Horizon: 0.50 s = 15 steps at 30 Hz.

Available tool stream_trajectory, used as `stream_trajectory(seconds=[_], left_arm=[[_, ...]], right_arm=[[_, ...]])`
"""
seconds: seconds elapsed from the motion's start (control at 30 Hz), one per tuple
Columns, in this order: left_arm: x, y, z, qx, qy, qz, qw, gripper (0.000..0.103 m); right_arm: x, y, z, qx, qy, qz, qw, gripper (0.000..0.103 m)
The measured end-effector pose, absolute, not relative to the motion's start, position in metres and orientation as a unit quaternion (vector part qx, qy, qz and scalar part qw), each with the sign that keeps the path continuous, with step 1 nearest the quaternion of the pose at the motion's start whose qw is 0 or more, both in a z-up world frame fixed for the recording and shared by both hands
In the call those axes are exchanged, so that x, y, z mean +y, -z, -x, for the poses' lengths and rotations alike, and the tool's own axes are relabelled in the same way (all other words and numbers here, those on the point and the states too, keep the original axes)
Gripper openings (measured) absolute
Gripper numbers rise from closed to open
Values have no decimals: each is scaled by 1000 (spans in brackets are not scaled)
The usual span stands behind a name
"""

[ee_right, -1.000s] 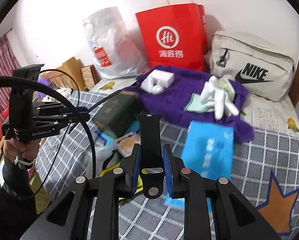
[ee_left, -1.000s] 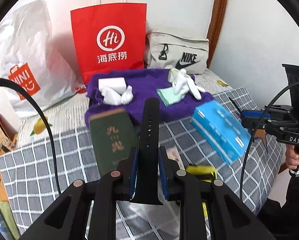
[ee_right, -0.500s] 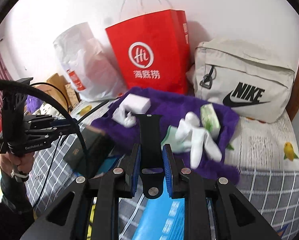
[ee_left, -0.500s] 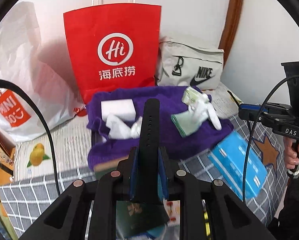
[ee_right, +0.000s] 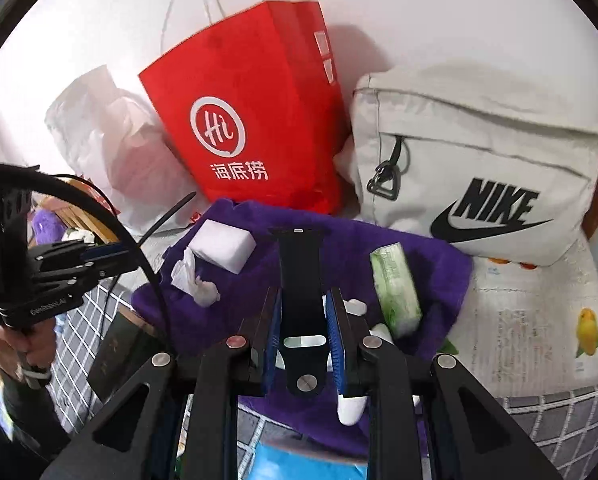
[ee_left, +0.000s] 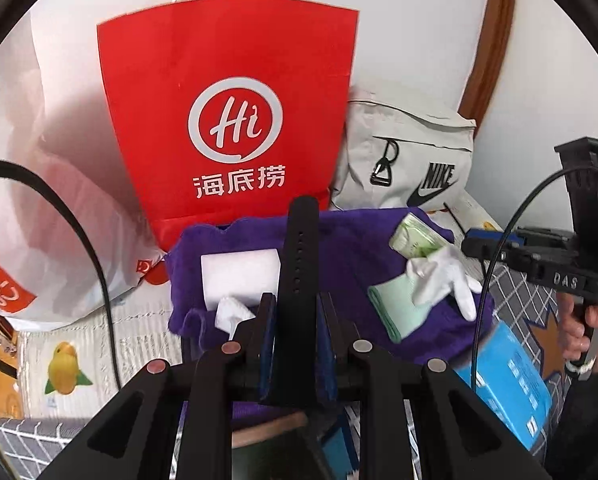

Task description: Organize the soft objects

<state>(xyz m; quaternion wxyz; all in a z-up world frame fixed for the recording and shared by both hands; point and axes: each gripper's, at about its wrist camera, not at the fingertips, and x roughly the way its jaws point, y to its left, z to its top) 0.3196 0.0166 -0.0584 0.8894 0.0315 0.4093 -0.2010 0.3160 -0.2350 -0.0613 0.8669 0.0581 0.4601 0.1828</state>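
Note:
My left gripper [ee_left: 297,332] is shut on a black watch strap with holes [ee_left: 299,264], held upright above the purple towel [ee_left: 347,248]. My right gripper [ee_right: 303,320] is shut on the black strap half with the buckle slot [ee_right: 299,268], over the same purple towel [ee_right: 259,248]. On the towel lie a white sponge block [ee_left: 239,276], crumpled tissue [ee_right: 191,276], a white glove [ee_left: 443,272], a mint cloth [ee_left: 395,308] and a green tissue pack [ee_right: 395,288].
A red paper bag [ee_left: 235,120], a white plastic bag [ee_left: 31,216] and a beige Nike bag [ee_right: 479,168] stand behind the towel against the wall. A blue tissue box [ee_left: 511,380] and a dark green book [ee_right: 119,352] lie on the checked bed cover.
Both grippers have moved forward toward the purple towel and the bags, each still holding its strap half. The book and blue box have slid toward the lower edge of view.

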Motion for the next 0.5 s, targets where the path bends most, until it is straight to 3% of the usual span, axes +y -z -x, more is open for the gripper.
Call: stream_trajectory(seconds=[0.5], left_arm=[[15,108,-351,466,201,-28,861,20]], right_arm=[[-213,137,-346,550,-170,-1,818,23]])
